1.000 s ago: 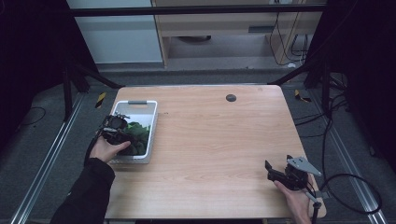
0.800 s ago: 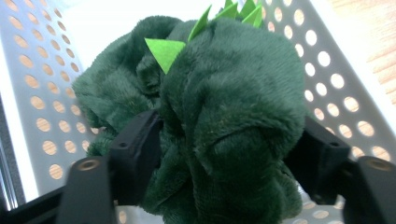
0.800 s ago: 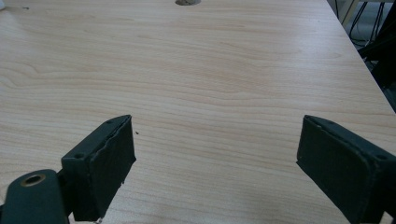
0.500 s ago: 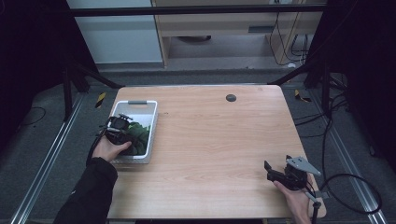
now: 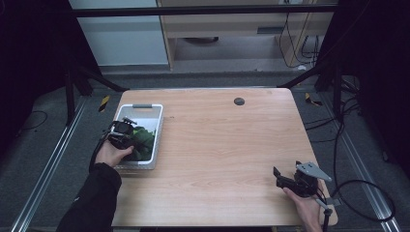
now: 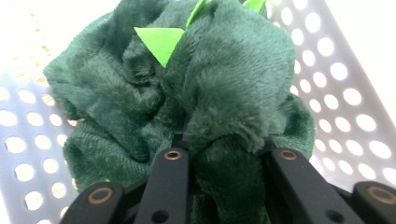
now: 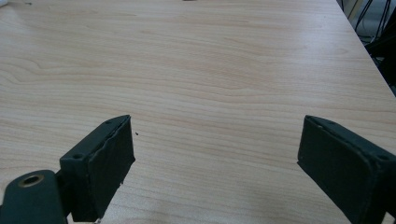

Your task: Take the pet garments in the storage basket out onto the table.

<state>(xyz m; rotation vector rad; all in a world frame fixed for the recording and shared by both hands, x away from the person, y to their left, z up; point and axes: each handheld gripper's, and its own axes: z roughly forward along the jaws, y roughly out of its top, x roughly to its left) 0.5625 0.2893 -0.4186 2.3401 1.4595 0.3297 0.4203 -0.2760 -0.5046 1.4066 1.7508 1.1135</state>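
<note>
One bench (image 5: 217, 145), light wood-grain top, rectangular with rounded corners, one small dark round grommet (image 5: 239, 101) near the far edge. One white plastic basket (image 5: 155, 137) at the bench's left side, rectangular, walls and floor perforated with rows of round holes, grey handle bar (image 5: 142, 106) on the far end. Inside the basket, one dark green plush toy (image 6: 196, 93), fluffy short-pile fabric, bunched into soft folds, with bright lime felt triangles (image 6: 161, 42) sticking up: one full triangle, tips of more at the top edge, count uncertain. Two grippers, each black with two jaws. Left gripper (image 5: 126, 137) down in the basket, jaws just closed in, now pinching a fold of the green plush between them; fabric bulging over the jaw tips in the left gripper view. Left hand (image 5: 110, 153) with dark sleeve (image 5: 92, 198) at the near end of the basket. Right gripper (image 7: 215, 158) resting low over bare bench near the right front corner, well apart from the basket, jaws spread wide, nothing between them; flat rectangular rubbery pads (image 7: 109, 163), slightly worn at the edge. One grey three-cornered plate (image 5: 314, 171) on top of the right gripper, cable (image 5: 367, 193) trailing off the bench edge.
</note>
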